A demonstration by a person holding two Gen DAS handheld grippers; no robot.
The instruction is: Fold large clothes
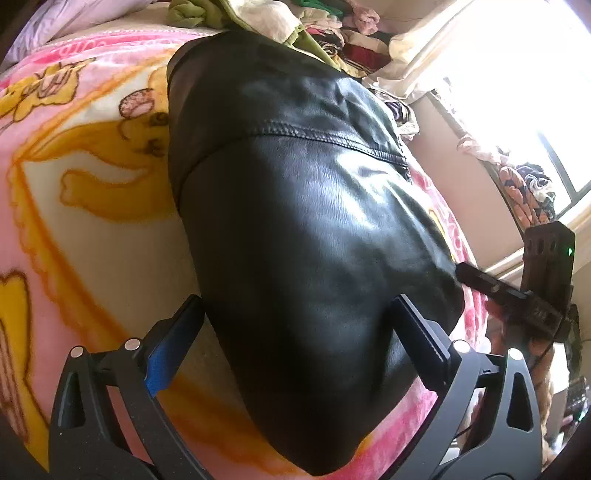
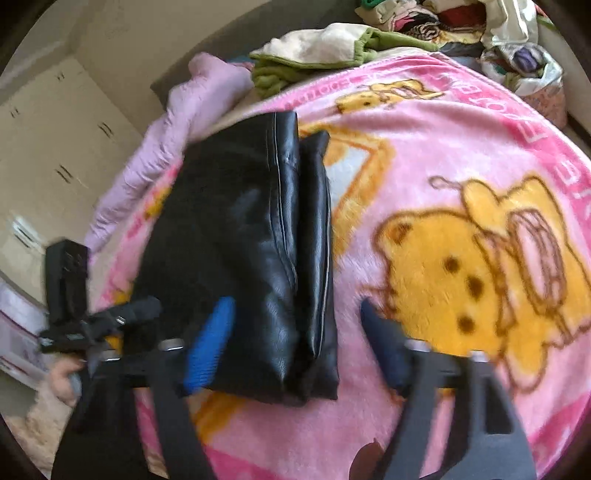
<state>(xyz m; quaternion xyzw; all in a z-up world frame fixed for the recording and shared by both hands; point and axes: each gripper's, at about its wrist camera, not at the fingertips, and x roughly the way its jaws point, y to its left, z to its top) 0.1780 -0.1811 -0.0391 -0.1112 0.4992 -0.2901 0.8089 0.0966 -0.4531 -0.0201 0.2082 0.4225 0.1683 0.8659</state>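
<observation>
A black leather garment [image 1: 295,203] lies folded into a long packet on a pink blanket with yellow cartoon bears [image 1: 92,184]. My left gripper [image 1: 299,332] stands open over the packet's near end: one finger is beside its left edge and the other rests over its right part, neither pinching it. In the right wrist view the same garment [image 2: 240,240] shows two stacked layers with a seam down the middle. My right gripper [image 2: 295,343] is open around the near right corner, and its blue pad hovers over the leather without gripping.
A heap of mixed clothes [image 2: 424,22] and a green-and-cream garment [image 2: 314,51] lie at the blanket's far edge. A lilac quilt [image 2: 166,147] sits far left, with cream wardrobe doors [image 2: 55,147] behind it. A bright window [image 1: 517,92] is at the right.
</observation>
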